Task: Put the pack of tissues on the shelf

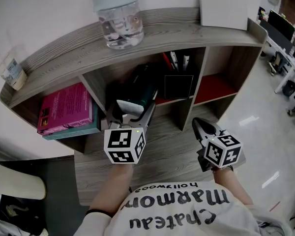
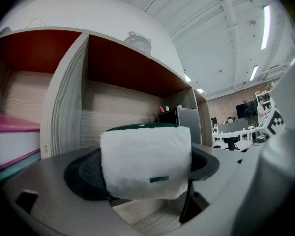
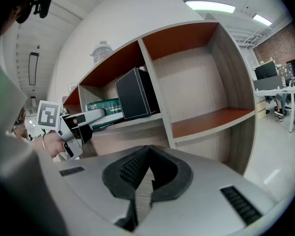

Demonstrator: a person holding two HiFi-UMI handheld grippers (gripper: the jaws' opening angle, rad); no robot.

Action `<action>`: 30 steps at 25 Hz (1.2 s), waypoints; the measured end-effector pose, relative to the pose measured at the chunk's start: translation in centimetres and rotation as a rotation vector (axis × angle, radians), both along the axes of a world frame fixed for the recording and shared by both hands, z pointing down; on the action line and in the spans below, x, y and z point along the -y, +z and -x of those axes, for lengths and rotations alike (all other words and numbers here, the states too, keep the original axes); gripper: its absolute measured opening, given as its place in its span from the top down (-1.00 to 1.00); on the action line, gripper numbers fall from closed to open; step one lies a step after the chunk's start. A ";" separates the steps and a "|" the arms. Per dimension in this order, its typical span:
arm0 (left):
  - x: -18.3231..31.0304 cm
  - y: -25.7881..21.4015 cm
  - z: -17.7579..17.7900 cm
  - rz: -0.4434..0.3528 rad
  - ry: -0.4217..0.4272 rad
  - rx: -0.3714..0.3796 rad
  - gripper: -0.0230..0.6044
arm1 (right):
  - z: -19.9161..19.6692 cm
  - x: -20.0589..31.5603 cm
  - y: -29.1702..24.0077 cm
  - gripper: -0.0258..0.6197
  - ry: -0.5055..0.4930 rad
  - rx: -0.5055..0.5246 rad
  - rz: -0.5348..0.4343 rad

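Observation:
The pack of tissues [image 1: 139, 93], dark green with a white end [image 2: 145, 161], is held in my left gripper [image 1: 132, 113], which is shut on that white end. The pack reaches into the middle compartment of the wooden shelf [image 1: 152, 36]. In the right gripper view the green pack [image 3: 105, 113] lies just left of a black box [image 3: 135, 93], with the left gripper [image 3: 64, 127] behind it. My right gripper [image 1: 202, 127] hovers in front of the shelf's right side, its jaws shut [image 3: 148, 168] on nothing.
A pink book [image 1: 66, 109] lies in the left compartment. The black box [image 1: 178, 86] with pens stands in the middle one; the red-floored right compartment [image 3: 211, 119] holds nothing. On top stand a water bottle [image 1: 119, 18], a plastic cup [image 1: 12, 70] and a white board [image 1: 223, 9].

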State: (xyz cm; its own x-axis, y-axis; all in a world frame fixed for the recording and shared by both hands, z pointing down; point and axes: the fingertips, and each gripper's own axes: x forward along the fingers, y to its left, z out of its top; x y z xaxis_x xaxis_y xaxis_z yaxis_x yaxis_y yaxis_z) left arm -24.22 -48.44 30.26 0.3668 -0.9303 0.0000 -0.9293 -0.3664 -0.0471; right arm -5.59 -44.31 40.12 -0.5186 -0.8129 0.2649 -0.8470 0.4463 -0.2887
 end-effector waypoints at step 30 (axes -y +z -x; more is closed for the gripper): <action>-0.7 -0.4 -0.2 -0.030 0.022 -0.010 -0.46 | -0.5 -1.2 0.3 0.90 0.035 -0.008 0.015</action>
State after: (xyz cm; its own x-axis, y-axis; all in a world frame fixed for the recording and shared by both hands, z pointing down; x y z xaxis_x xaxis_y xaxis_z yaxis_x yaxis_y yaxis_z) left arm -24.03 -47.71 29.90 0.3868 -0.9216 -0.0315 -0.9216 -0.3851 -0.0488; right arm -5.06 -43.11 40.40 -0.4880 -0.8263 0.2813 -0.8642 0.4123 -0.2883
